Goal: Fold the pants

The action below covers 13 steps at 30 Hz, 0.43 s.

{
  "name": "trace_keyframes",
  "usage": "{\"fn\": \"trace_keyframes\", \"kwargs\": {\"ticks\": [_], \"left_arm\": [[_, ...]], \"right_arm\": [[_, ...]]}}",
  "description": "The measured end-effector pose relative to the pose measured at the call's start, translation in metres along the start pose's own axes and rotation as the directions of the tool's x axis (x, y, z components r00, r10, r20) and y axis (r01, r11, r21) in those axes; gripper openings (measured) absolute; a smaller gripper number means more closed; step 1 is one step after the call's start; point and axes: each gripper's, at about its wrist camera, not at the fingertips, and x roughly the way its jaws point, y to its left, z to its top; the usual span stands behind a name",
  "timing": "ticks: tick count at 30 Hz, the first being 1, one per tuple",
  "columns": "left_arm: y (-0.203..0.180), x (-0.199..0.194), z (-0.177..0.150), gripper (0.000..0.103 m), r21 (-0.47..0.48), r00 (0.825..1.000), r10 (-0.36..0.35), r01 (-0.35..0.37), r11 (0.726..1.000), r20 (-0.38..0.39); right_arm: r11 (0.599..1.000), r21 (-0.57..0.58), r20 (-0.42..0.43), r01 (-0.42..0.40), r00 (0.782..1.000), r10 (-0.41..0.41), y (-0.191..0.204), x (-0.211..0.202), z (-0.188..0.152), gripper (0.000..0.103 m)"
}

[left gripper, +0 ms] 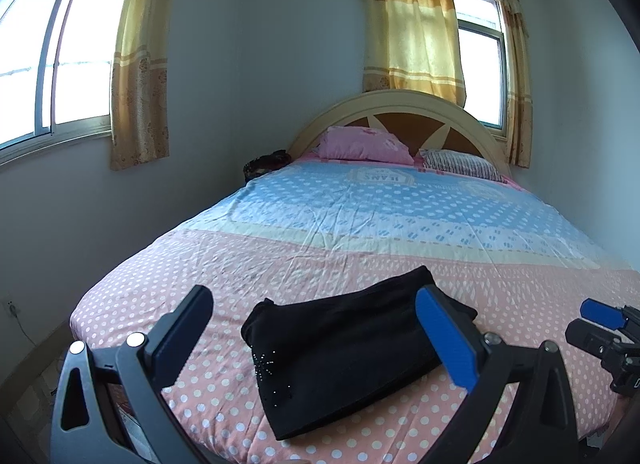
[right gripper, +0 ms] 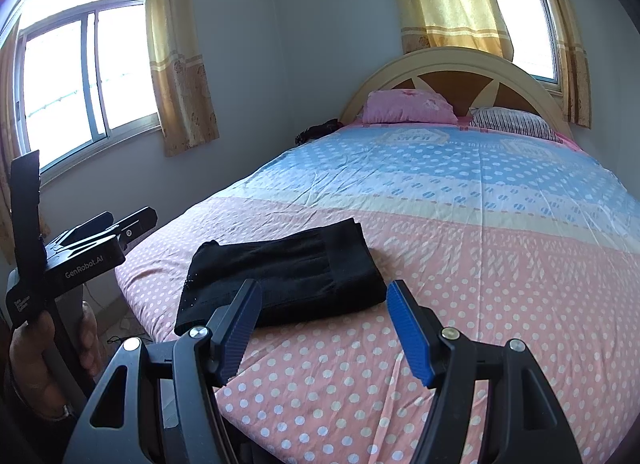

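The black pants (left gripper: pixel 348 352) lie folded into a compact rectangle on the pink dotted bed sheet (left gripper: pixel 280 264), near the foot of the bed. They also show in the right wrist view (right gripper: pixel 288 276). My left gripper (left gripper: pixel 316 308) is open and empty, held above the near side of the pants. My right gripper (right gripper: pixel 324 300) is open and empty, just off the right end of the pants. The right gripper shows at the right edge of the left wrist view (left gripper: pixel 608 328). The left gripper shows at the left of the right wrist view (right gripper: pixel 100 236), held by a hand.
A pink pillow (left gripper: pixel 364 144) and a striped pillow (left gripper: pixel 460 164) lie at the curved headboard (left gripper: pixel 400 104). A dark bundle (left gripper: pixel 266 164) sits at the bed's far left corner. Walls, windows and curtains surround the bed. The floor (left gripper: pixel 32 364) lies left of it.
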Motion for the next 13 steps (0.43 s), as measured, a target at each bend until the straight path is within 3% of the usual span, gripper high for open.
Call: {"fn": "trace_keyframes", "kwargs": {"ticks": [13], "left_arm": [[-0.0016,0.0083,-0.0086,0.103,0.011,0.999,0.023,-0.023,1.000,-0.028]], "right_arm": [[1.000,-0.009,-0.024,0.006,1.000,-0.006,0.0019,0.0046,-0.0066,0.066]]}}
